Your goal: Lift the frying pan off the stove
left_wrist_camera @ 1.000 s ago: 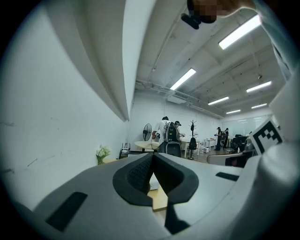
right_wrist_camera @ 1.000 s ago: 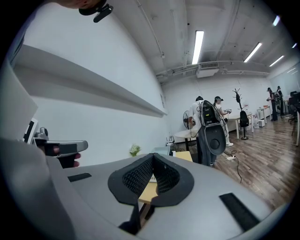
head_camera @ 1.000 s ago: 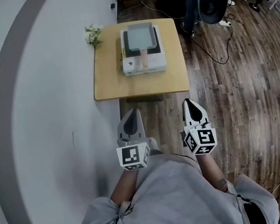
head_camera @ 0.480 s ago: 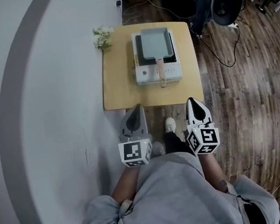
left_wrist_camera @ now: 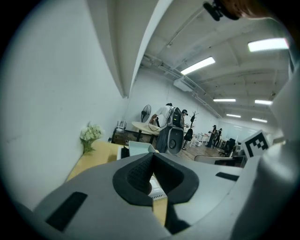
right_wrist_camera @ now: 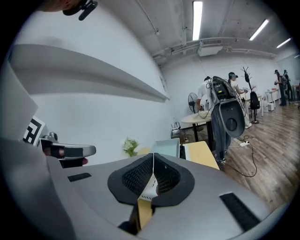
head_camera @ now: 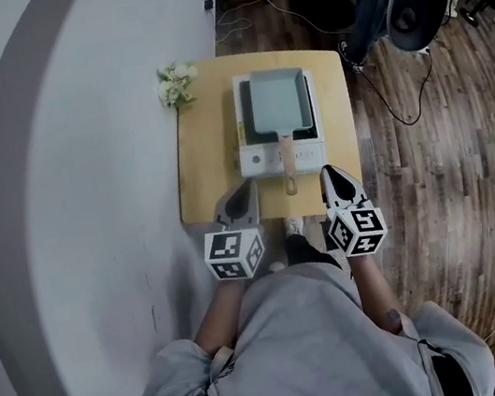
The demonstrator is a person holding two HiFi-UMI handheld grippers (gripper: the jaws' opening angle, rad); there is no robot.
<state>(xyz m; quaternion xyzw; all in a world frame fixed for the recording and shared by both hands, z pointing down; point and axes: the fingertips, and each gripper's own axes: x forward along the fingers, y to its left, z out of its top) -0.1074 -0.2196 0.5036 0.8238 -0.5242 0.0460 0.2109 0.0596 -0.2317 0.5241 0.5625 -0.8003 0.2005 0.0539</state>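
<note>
Head view: frying pan (head_camera: pixel 278 103) sits on the stove (head_camera: pixel 256 156) just ahead of left gripper (head_camera: pixel 244 188) and right gripper (head_camera: pixel 329 173), both closed and empty, so grasp and lift remain.

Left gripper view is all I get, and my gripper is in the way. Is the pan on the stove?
Observer: Yes. The head view shows the pan sitting on the stove, on the table.
Operator: Where does its handle point?
Observer: The handle points straight back at you. Its end lies between the left gripper and the right gripper.
Operator: Is my other gripper open?
Observer: No. The right gripper view shows its jaws shut, with nothing held between them.
</note>
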